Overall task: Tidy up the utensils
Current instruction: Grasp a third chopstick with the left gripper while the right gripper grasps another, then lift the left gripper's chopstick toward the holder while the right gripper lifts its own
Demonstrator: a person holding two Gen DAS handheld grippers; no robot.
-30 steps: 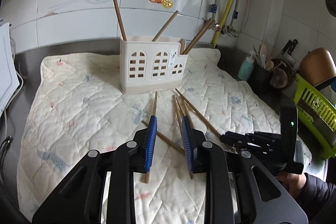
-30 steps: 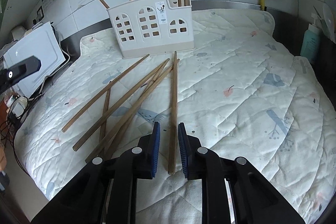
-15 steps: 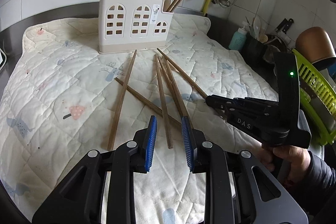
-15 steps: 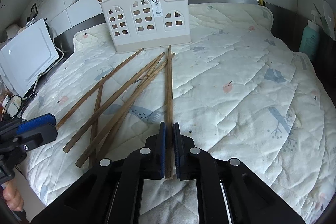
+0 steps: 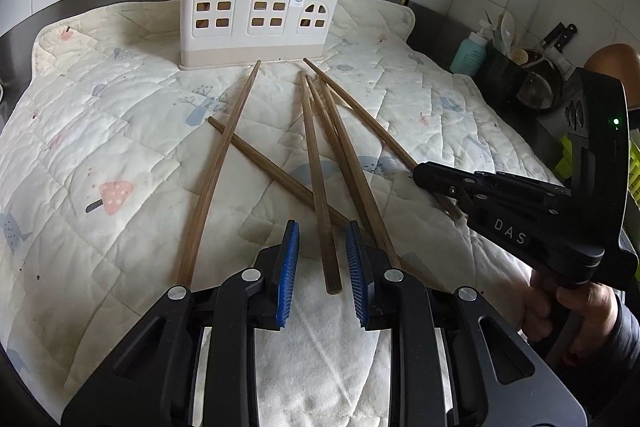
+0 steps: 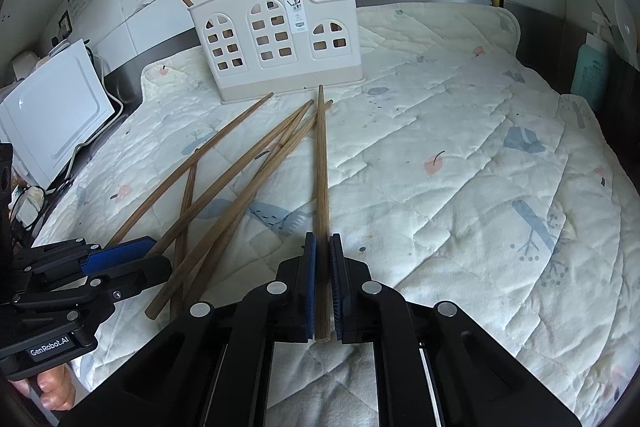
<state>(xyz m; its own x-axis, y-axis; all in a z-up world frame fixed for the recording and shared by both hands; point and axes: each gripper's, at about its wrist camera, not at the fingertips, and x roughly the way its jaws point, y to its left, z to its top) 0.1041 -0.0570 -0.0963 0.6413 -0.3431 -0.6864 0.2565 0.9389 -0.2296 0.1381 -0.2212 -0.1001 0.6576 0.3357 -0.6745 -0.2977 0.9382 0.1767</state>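
Your right gripper [image 6: 323, 247] pinches one wooden chopstick [image 6: 321, 163] near its butt end. Your left gripper [image 5: 322, 251] stands spread, astride a second chopstick [image 5: 316, 179] untouched on the quilted mat [image 5: 120, 131], short of the utensil holder [image 5: 256, 3].

Several brown wooden chopsticks [image 5: 320, 183] lie fanned across mid-frame on the quilted mat; more stand tilted in the cream windowed holder [image 5: 256, 7] at upper centre.
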